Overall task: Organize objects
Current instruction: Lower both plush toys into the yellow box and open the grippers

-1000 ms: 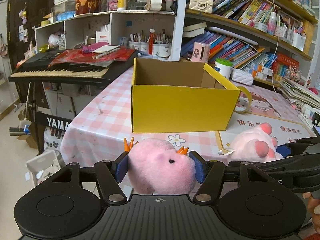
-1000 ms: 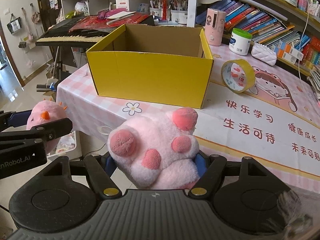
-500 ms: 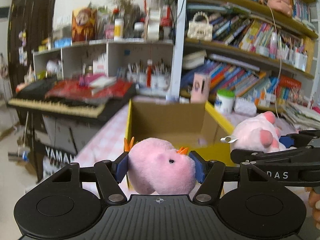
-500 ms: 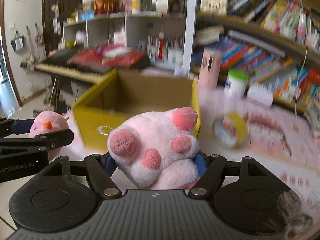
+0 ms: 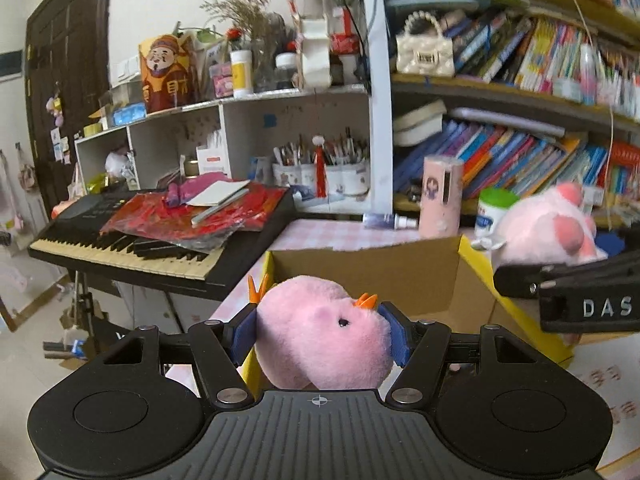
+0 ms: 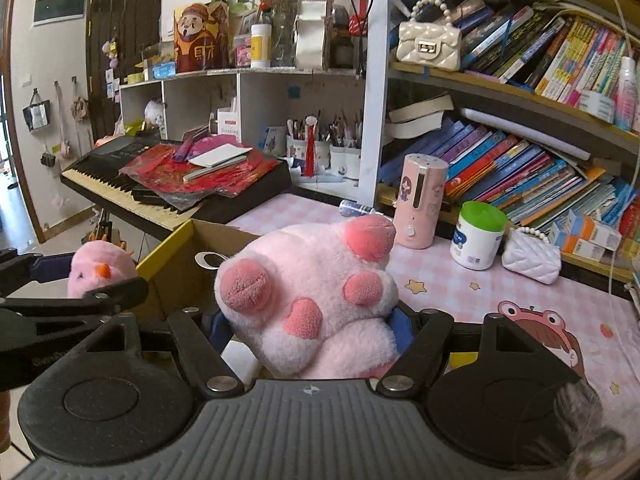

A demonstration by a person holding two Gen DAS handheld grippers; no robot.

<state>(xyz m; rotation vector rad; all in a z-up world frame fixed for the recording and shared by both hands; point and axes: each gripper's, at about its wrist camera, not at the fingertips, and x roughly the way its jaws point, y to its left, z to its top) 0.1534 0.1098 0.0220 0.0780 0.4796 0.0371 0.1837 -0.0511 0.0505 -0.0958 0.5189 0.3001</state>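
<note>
While above yellow box (image 5: 472, 276) | left gripper (image 5: 322, 334) clamps pink chick (image 5: 320, 344) | right gripper (image 6: 310, 330) clamps pink paw plush (image 6: 308, 292)

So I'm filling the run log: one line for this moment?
left gripper: shut on pink chick | right gripper: shut on pink paw plush | yellow box: ahead

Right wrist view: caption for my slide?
Right gripper clamps pink paw plush beside the open yellow box.

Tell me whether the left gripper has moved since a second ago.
Yes. The left gripper, shut on the pink chick plush, has gone forward and up toward the yellow box: the box's front face filled the left wrist view before, and now its open top lies just ahead.
</note>
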